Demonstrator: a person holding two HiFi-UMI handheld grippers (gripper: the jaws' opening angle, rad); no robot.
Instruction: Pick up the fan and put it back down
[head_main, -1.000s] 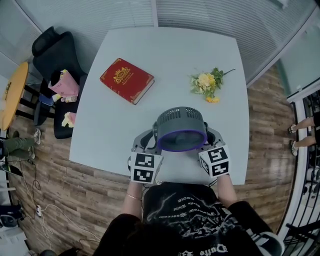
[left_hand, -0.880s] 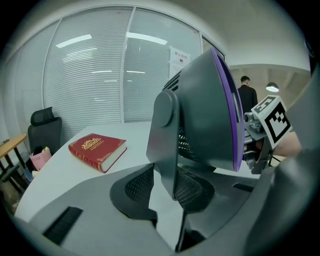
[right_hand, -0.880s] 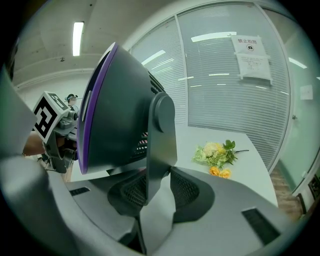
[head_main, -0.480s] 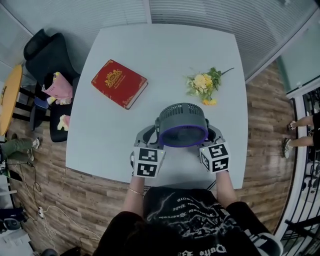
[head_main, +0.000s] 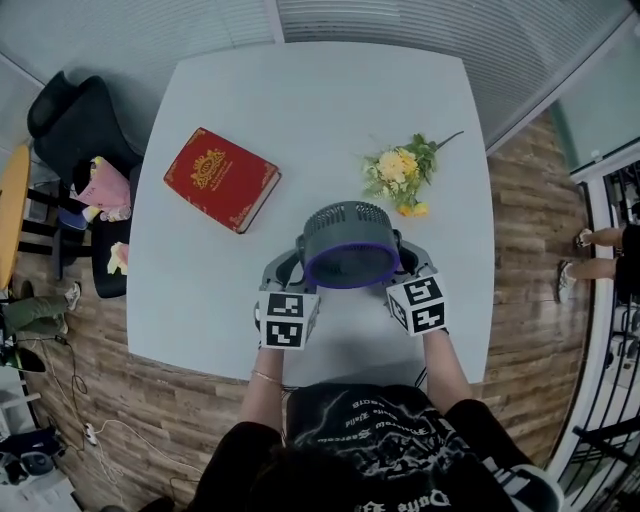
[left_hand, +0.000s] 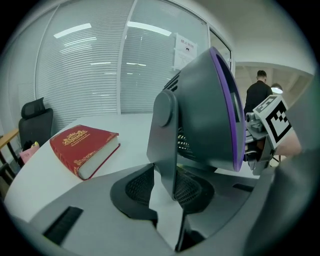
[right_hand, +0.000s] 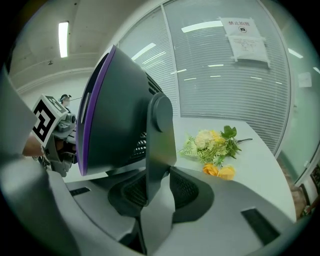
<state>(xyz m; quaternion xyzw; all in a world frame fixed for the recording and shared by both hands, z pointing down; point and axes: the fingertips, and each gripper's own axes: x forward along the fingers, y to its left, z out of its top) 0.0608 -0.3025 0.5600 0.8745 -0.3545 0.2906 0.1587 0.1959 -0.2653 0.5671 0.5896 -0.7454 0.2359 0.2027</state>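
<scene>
A grey fan (head_main: 345, 245) with a purple front ring is held between both grippers over the near part of the white table (head_main: 320, 110). My left gripper (head_main: 290, 272) is shut on the fan's left support arm (left_hand: 165, 145), which stands pinched between the pads (left_hand: 137, 187). On the other side my right gripper (head_main: 410, 266) is shut on the right support arm (right_hand: 159, 145). The fan's head (left_hand: 200, 110) (right_hand: 115, 110) tilts upward. Its foot is hidden, so I cannot tell whether it touches the table.
A red book (head_main: 222, 178) (left_hand: 82, 147) lies on the table's left. A bunch of yellow flowers (head_main: 400, 172) (right_hand: 212, 147) lies at the right, just beyond the fan. A black chair (head_main: 70, 120) stands left of the table. Glass walls with blinds close off the far side.
Both grippers and the fan have moved together away from the person's body, further over the table, and lower. The grips have not changed.
</scene>
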